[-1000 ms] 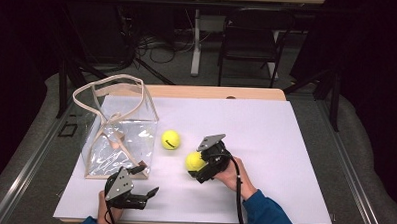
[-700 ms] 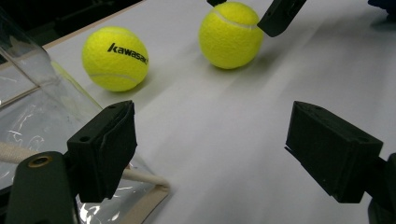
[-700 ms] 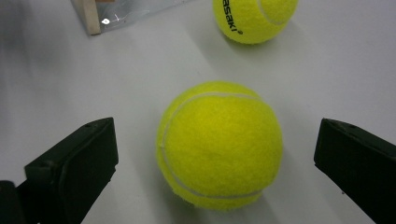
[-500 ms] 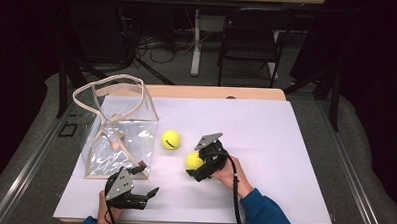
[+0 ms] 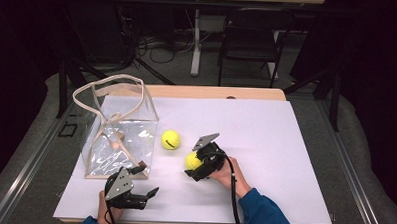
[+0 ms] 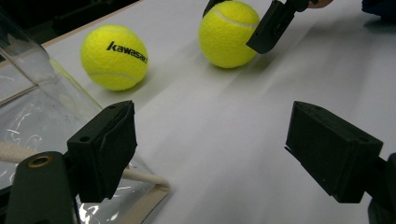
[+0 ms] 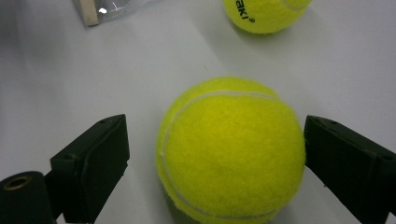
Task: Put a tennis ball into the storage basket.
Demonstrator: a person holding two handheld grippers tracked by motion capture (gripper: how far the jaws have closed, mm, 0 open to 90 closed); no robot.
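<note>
A yellow tennis ball (image 7: 231, 149) rests on the white tabletop between the jaws of my right gripper (image 7: 215, 163). Those jaws have just been closing; a gap still shows at the left pad (image 7: 98, 158), and the right pad sits at the ball's edge. From above, the right gripper (image 5: 192, 164) straddles this ball (image 5: 191, 160) at mid-table. A second ball (image 5: 170, 139) printed "Kawasaki" (image 6: 114, 56) lies loose just beyond it. My left gripper (image 5: 148, 180) stands open and holds nothing (image 6: 210, 154), beside the near corner of a clear bag (image 5: 120, 134).
The clear plastic bag has beige strap handles (image 5: 107, 84) and stands upright at the table's left. A white sheet (image 5: 266, 134) covers the table, with open surface to the right. A chair (image 5: 249, 43) and cables stand beyond the far edge.
The right gripper has edged slightly left around its ball. The left gripper, the loose ball and the bag have not moved.
</note>
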